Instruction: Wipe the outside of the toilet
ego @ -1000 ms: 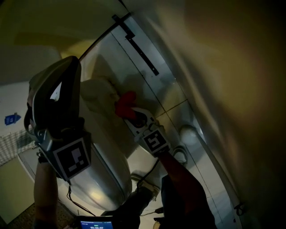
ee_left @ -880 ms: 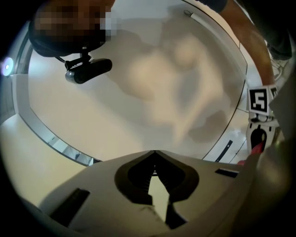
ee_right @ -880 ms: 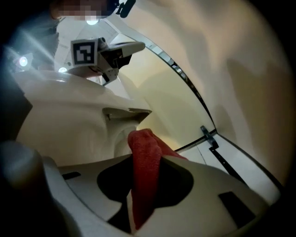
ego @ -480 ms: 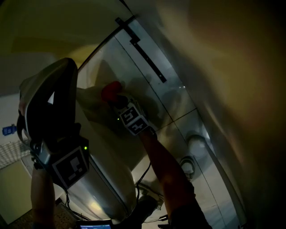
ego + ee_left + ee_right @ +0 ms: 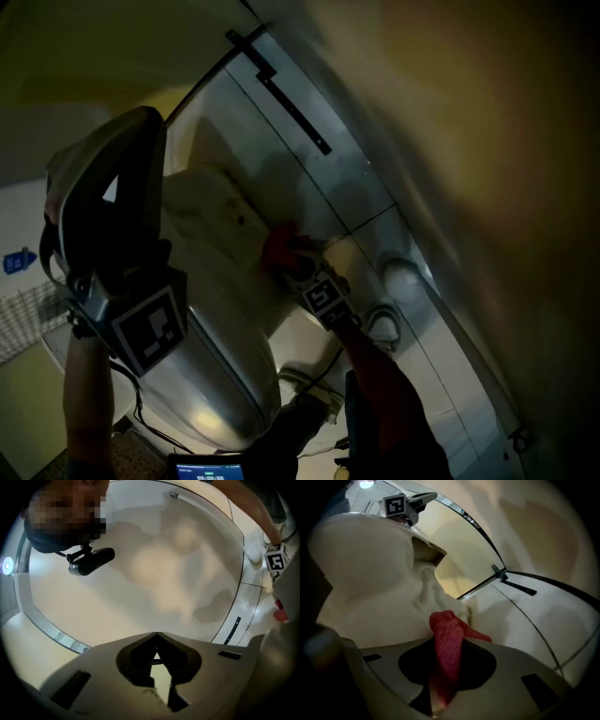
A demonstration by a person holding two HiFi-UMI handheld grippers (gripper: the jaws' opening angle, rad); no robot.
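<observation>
Contact is seen between the crumpled red terry cloth (image 5: 279,246) and the smooth white ceramic toilet (image 5: 217,281), low on its outer side, close to where the body meets the pale tiled wall (image 5: 314,164). The cloth is clamped between the jaws of the right gripper (image 5: 296,266). In the right gripper view a long fold of it (image 5: 447,644) runs up out of the jaws, and its tip is laid against the curved white flank of the toilet (image 5: 370,573) (one loose corner is turned out to the right). The right gripper's cube with square markers (image 5: 323,298) is turned up towards the head camera, with a dark sleeve (image 5: 384,403) behind it.

The left gripper (image 5: 131,141) is held higher, on the toilet's other side and well apart from the cloth. In its own view its jaws are brought together at the tips, nothing is held between them, and only pale wall is seen beyond the left gripper (image 5: 156,637). The room is dimly lit, so finer details of the toilet's surface cannot be made out.
</observation>
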